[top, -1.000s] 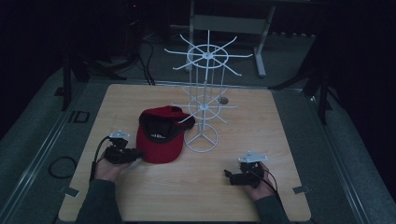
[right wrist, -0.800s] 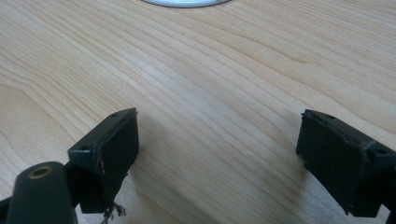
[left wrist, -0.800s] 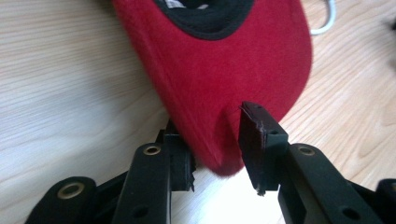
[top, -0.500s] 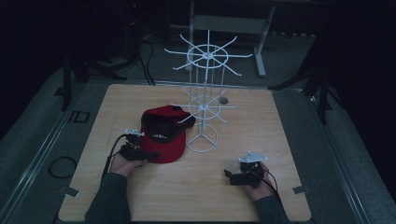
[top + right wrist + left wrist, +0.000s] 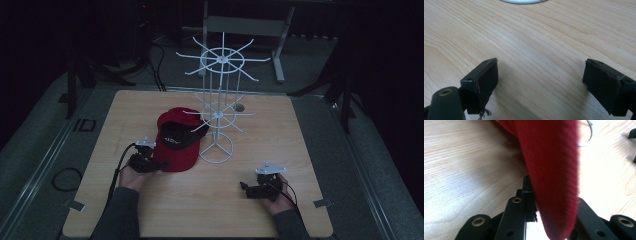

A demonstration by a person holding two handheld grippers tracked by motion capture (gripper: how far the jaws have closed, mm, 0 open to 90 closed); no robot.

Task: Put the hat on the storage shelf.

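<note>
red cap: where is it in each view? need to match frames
High view: red fabric cap left of centre, brim at the left tongs.
Left gripper view: red brim rises up the middle, between the closing jaws.
Right gripper view: not in it.
Shared landmark: white wire rack's round base, top edge in the right gripper view.
</note>
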